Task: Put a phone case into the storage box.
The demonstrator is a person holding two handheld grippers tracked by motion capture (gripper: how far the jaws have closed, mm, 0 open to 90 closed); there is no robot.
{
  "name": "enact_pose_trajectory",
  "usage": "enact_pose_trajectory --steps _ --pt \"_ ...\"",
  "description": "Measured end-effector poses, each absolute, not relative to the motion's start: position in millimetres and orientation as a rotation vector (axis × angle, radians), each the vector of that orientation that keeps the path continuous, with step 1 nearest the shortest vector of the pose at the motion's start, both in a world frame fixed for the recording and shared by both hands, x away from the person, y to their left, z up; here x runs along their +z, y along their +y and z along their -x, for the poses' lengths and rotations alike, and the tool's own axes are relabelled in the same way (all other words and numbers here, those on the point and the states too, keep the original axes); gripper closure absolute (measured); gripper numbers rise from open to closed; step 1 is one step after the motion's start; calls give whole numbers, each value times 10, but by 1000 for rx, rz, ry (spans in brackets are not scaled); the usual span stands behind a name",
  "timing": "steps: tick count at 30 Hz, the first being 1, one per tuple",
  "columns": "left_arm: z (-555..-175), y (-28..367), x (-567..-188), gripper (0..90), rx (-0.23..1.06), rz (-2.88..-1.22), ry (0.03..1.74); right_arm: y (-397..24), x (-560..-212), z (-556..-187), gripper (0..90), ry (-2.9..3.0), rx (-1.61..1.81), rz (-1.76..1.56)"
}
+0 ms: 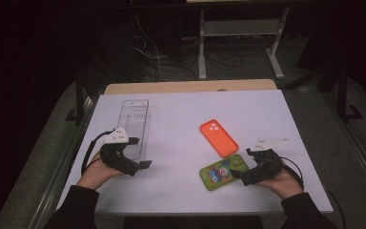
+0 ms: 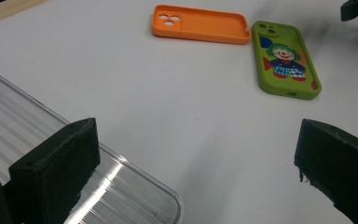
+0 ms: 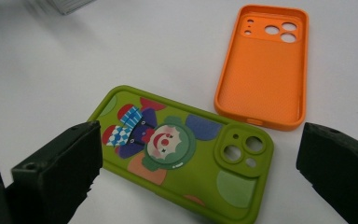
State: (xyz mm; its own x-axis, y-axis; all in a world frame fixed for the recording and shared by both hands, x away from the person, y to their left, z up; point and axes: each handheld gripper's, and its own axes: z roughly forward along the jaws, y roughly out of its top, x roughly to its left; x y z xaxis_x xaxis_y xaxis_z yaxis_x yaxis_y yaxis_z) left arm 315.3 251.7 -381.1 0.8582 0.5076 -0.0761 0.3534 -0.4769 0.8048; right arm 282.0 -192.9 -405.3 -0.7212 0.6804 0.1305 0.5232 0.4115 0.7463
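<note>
An orange phone case (image 1: 218,138) (image 2: 200,24) (image 3: 263,67) lies hollow side up near the table's middle. A green phone case with a clown picture (image 1: 223,171) (image 2: 285,59) (image 3: 182,150) lies just in front of it, picture side up. My right gripper (image 1: 239,176) (image 3: 200,172) hovers at the green case's right end, jaws open with nothing gripped. My left gripper (image 1: 140,153) (image 2: 196,172) stands open at the near end of a clear plastic tray (image 1: 136,128) (image 2: 51,154), its left jaw over the tray's corner.
The white table top (image 1: 181,191) has bare room between the tray and the cases. A wooden strip (image 1: 190,86) runs along the far edge. Beyond it stand a metal frame (image 1: 238,28) and loose cables on a dark floor.
</note>
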Motion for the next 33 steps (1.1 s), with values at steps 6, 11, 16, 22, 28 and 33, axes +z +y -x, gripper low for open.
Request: enact_pose_trajectory --steps 6,11,16,22,28,33 --pt "-3146 2499 -3815 0 202 -2112 617 -1922 -4000 -2869 0 2464 1161 -1090" --pt "-3147 2499 -3818 0 205 -2119 612 -1896 -3928 -2920 0 2466 1139 -1092" --pt "-3154 2496 -3822 0 193 -2119 608 -1849 -3868 -3020 0 2488 1117 -1104" --pt "-3164 2488 -3821 0 187 -2122 611 -1782 -3817 -3110 0 2497 1072 -1115" --pt "-3164 2489 -3821 0 183 -2123 610 -1745 -3792 -3212 25 2502 1033 -1118" --pt "-3160 2490 -3820 0 180 -2125 606 -1710 -3792 -3298 21 2506 1033 -1131"
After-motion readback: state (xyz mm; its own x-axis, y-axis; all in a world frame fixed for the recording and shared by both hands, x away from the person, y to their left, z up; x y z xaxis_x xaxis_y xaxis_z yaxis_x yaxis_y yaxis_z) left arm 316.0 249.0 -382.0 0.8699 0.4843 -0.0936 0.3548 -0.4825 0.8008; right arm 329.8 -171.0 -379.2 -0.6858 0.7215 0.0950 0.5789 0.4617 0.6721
